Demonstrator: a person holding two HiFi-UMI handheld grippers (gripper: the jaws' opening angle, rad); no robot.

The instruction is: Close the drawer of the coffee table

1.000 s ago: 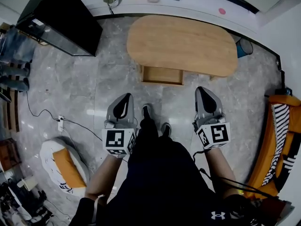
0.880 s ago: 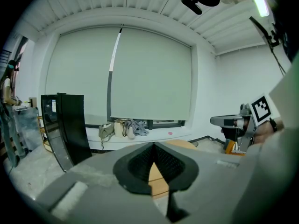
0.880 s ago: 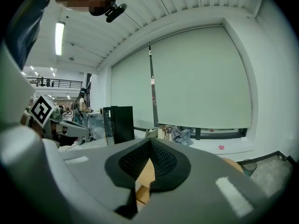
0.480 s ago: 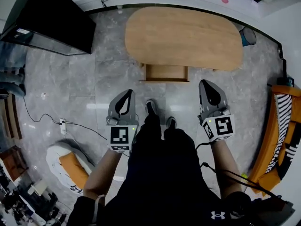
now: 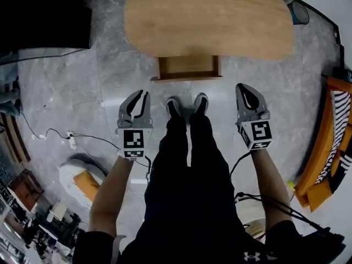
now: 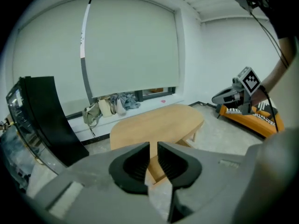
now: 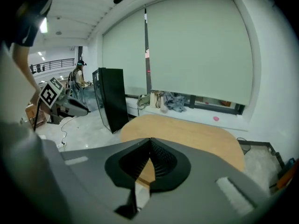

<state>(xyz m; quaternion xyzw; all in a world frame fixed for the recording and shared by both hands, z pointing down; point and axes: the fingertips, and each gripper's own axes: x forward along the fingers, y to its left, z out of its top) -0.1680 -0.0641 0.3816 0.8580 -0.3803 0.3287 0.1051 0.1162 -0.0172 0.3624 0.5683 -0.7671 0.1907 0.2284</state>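
Short of the open drawer (image 5: pixel 187 67), my left gripper (image 5: pixel 142 95) is opening, empty; my right gripper (image 5: pixel 246 88) is clenched, empty. Next I should push its front in.

Head view: high up, aimed steeply down on the desk (image 5: pixel 209 21) front edge & floor (image 5: pixel 110 76). Left gripper view and right gripper view: low, near that edge, facing across it twd the window wall (image 6: pixel 131 45). All 3 share the desk top.
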